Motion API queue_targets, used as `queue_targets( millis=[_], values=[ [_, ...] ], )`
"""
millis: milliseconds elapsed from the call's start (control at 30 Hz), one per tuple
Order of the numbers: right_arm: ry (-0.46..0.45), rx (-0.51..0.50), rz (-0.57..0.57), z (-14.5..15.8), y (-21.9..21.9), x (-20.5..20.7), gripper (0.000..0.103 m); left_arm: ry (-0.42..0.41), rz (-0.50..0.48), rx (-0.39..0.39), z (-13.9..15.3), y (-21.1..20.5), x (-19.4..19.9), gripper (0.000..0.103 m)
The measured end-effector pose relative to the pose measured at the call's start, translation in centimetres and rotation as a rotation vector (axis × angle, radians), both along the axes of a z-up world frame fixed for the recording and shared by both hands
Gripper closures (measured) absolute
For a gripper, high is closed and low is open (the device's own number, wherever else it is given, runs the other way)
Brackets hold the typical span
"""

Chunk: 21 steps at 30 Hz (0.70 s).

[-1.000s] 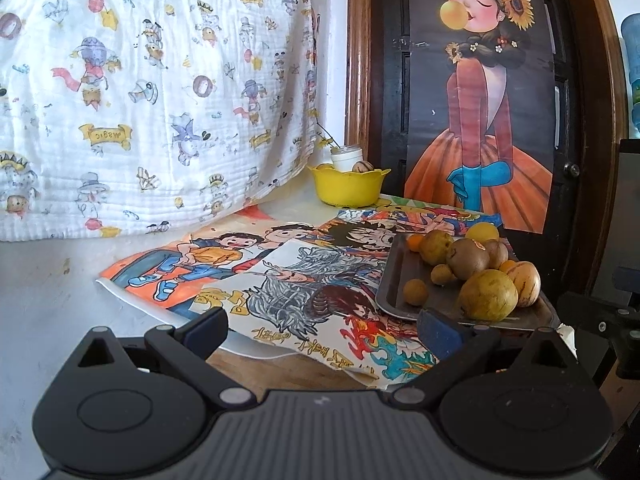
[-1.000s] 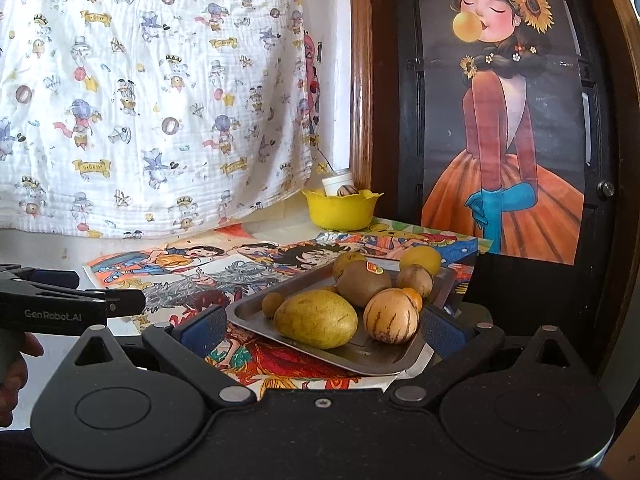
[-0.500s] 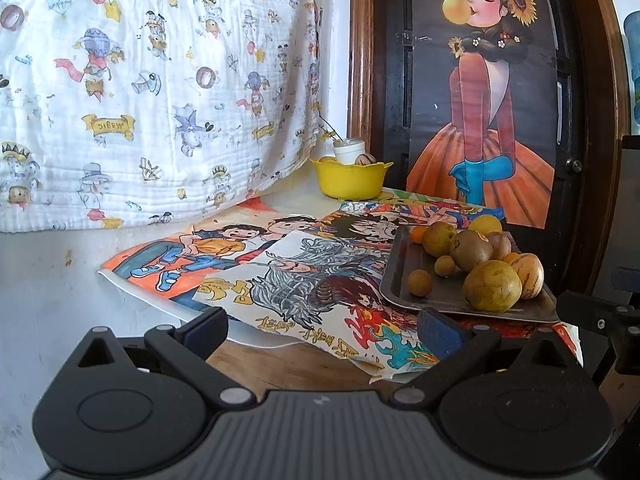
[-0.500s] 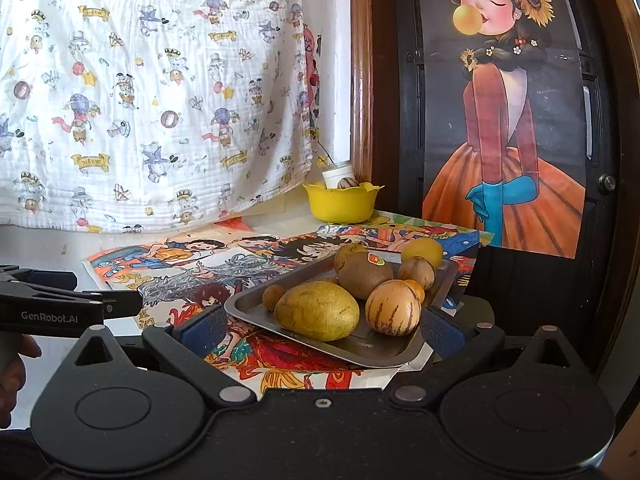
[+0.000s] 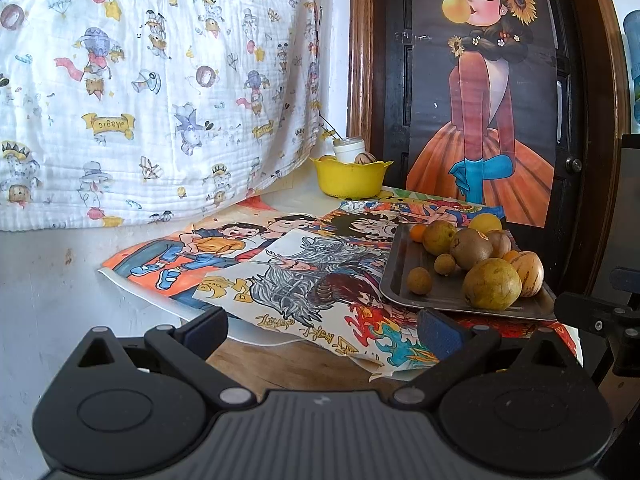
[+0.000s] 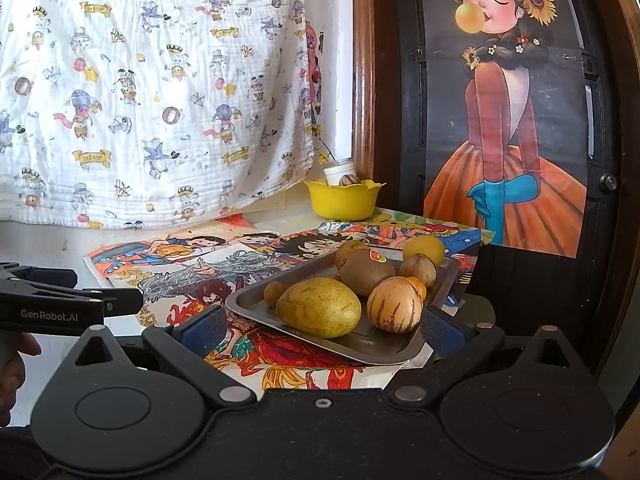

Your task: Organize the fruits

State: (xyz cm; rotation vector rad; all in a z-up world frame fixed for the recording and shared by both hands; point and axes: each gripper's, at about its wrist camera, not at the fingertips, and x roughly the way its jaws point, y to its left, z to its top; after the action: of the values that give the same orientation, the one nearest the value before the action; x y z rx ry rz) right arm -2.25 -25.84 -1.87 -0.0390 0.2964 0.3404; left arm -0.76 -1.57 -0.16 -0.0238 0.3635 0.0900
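Observation:
A metal tray [image 6: 380, 344] [image 5: 404, 264] holds several fruits: a big yellow-green one [image 6: 319, 307] [image 5: 492, 283], a striped round one [image 6: 394, 305] [image 5: 528, 274], a brown kiwi [image 6: 367, 272] [image 5: 471, 249], a yellow lemon [image 6: 423, 249] and small round ones [image 5: 419, 281]. A yellow bowl [image 6: 340, 200] [image 5: 349, 178] at the back holds a striped fruit [image 6: 349, 180]. My right gripper [image 6: 320, 330] is open just short of the tray's near edge. My left gripper [image 5: 322, 330] is open over the table's front edge, left of the tray.
Cartoon posters [image 5: 280, 272] cover the table. A patterned white cloth [image 5: 140, 92] hangs behind. A dark door with a painted girl poster [image 6: 504, 128] stands right of the table. A white jar [image 5: 349, 149] sits behind the bowl. A hand [image 6: 14, 364] holds the left gripper's body [image 6: 60, 304].
Both grippers have drawn back and dropped slightly, so tray and table sit a little farther and higher in view. Both stay open and empty.

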Motion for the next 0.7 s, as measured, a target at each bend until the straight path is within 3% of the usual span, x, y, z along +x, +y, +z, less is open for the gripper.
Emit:
queue_targets(
  millis=[700],
  values=[
    [0.001, -0.002, 0.006, -0.17, 0.02, -0.04, 0.000, 0.001, 0.001, 0.000, 0.03, -0.06, -0.10, 0.000]
  ],
)
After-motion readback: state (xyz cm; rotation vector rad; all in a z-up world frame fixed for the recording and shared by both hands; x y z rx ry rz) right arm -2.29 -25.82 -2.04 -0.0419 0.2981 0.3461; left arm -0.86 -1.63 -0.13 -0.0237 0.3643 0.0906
